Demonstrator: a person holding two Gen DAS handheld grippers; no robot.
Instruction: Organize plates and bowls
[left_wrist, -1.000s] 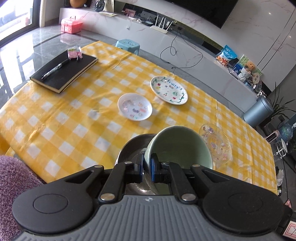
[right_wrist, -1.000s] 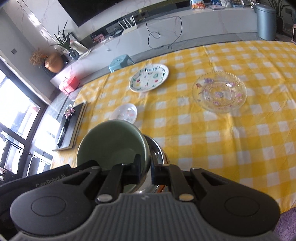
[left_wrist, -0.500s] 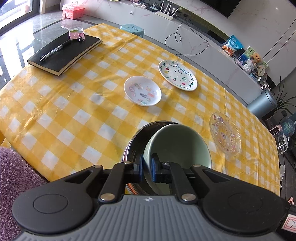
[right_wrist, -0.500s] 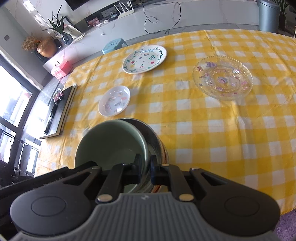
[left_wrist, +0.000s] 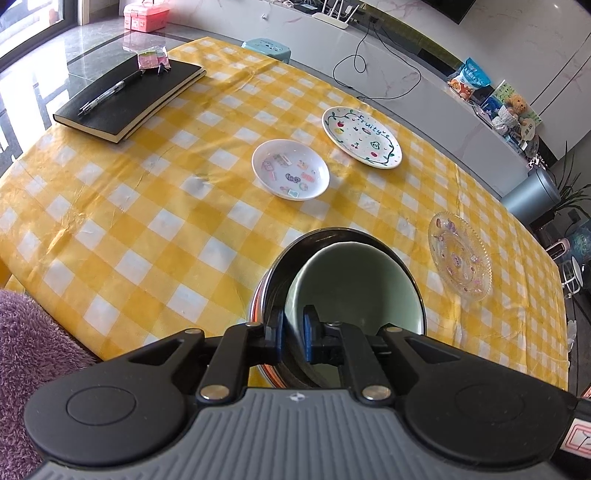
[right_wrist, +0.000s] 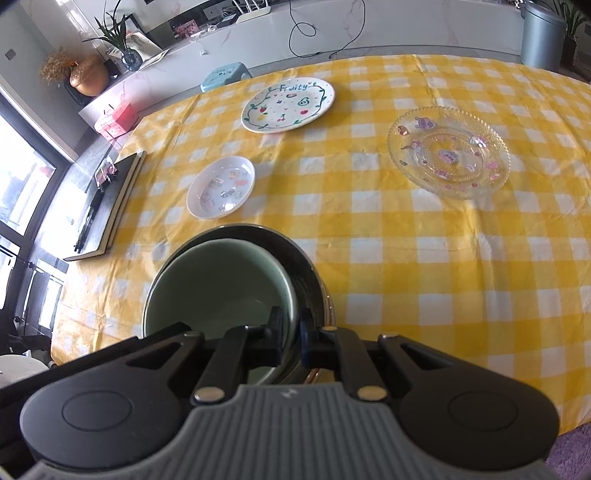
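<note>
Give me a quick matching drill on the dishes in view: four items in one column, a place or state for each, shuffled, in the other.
Items:
1. pale green ceramic bowl
2. clear glass plate with cartoon stickers
3. white oval plate lettered "Fruity"
4. black notebook

Descriptions:
A. has a pen lying on it
B. sits inside the dark metal bowl, rim clamped by both tools
C. farthest dish from the cameras
D. see-through, alone on the yellow checked tablecloth

Pairs: 1-B, 2-D, 3-C, 4-A
</note>
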